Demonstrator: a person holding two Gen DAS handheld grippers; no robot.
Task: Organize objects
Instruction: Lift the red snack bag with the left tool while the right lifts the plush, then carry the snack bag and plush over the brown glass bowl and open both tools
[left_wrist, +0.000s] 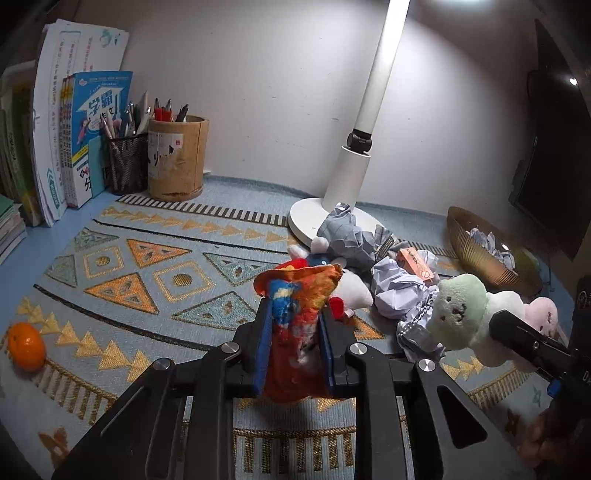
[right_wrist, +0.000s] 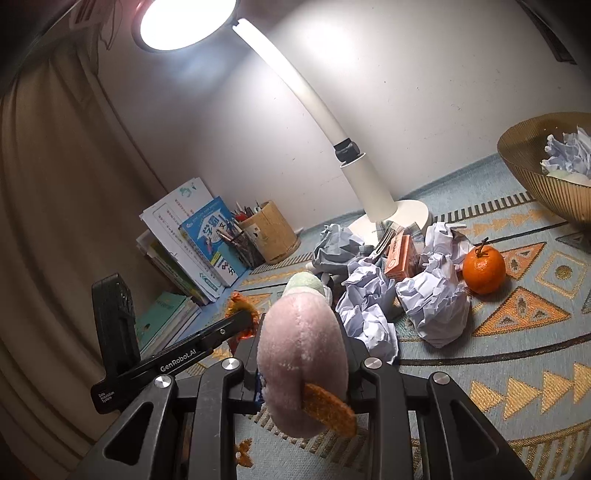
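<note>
Left hand-held gripper clamps orange plush, long axis forward.

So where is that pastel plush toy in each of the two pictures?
Left wrist view: the pastel plush toy is at the right edge, clamped in the right hand-held gripper.
Right wrist view: the toy fills the bottom centre, close to the lens.
Shared landmark: the white lamp base.

Dim room, glaring desk lamp overhead, dark fisheye-warped edges, sharp center w/ soft shadows
</note>
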